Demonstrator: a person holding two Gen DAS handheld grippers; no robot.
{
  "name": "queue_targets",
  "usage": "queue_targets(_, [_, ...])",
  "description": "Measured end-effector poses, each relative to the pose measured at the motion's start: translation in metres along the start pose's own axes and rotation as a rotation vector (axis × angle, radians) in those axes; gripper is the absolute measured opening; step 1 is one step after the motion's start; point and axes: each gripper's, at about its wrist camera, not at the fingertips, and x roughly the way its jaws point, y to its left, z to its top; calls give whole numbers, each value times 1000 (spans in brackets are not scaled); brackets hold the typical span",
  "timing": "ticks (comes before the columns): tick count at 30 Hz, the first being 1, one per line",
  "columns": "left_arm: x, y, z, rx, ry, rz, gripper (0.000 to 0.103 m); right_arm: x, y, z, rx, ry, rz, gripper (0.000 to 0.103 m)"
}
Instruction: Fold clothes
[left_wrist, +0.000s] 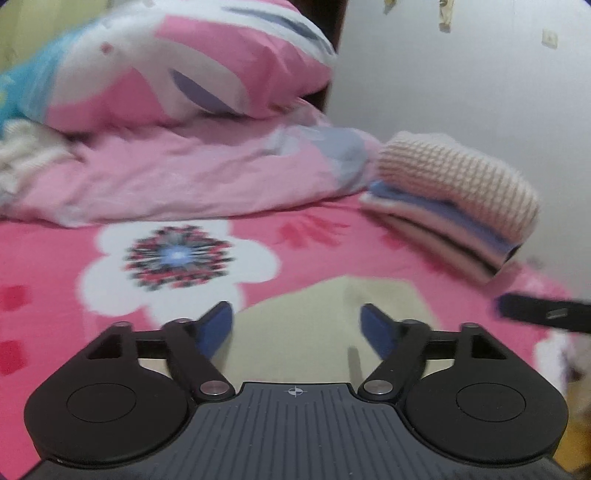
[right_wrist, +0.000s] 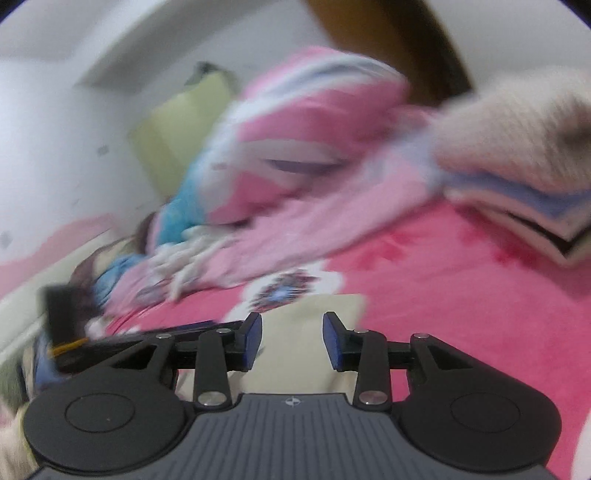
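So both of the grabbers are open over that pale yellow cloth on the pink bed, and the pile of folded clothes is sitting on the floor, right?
Not quite. The pile of folded clothes lies on the pink bed, not on the floor; the left wrist view shows it resting on the bedcover. The rest holds: the left gripper and right gripper are both open over the pale yellow cloth.

Pale yellow garment (left_wrist: 314, 332) flat on bedspread (left_wrist: 55, 369)
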Motion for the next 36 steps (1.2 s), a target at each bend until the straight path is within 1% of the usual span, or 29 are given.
queue_targets(2, [19,-1,14,-5,42,-42,97,15,-23,8,120,21,20,39])
queue_targets(4, [40,-1,26,-1,87,-72,97,25,-40,10,208,24,37,39])
queue_targets(6, [59,1,33,-24,151,-109,97,30,-52,10,255,11,54,39])
queue_targets(7, [67,2,34,-47,179,-129,94,33,-57,10,275,3,62,39])
queue_targets(8, [74,4,35,-69,206,-151,87,35,-61,10,284,-5,70,39])
queue_targets(9, [80,5,34,-84,226,-156,80,36,-63,9,288,-11,78,39])
queue_targets(10, [85,6,33,-99,246,-162,67,37,-64,9,287,-15,84,39])
queue_targets(11, [88,7,32,-109,260,-162,61,36,-65,10,281,-18,90,37])
queue_targets(12, [91,8,29,-121,268,-166,59,35,-65,11,271,-21,95,36])
queue_targets(14, [94,11,27,-141,272,-177,47,37,-63,14,249,-26,103,35])
queue_targets(15, [94,11,26,-149,271,-186,43,39,-62,15,240,-27,107,34])
queue_targets(17, [94,13,24,-165,264,-201,32,43,-61,16,226,-18,112,31])
queue_targets(20, [90,20,24,-225,255,-241,21,55,-62,14,231,19,101,28])
queue_targets(23, [85,30,25,-301,233,-297,16,68,-69,11,275,55,115,23])
queue_targets(25, [81,35,24,-332,218,-332,16,75,-75,9,306,69,121,20])
queue_targets(28, [78,39,23,-358,192,-372,15,86,-85,6,358,94,121,16])
queue_targets(31, [74,42,20,-385,169,-408,15,88,-91,5,389,92,115,16])
queue_targets(34, [71,45,17,-400,147,-436,15,82,-85,7,330,73,100,16])
queue_targets(36, [69,45,16,-403,134,-452,15,81,-77,9,276,79,88,16])
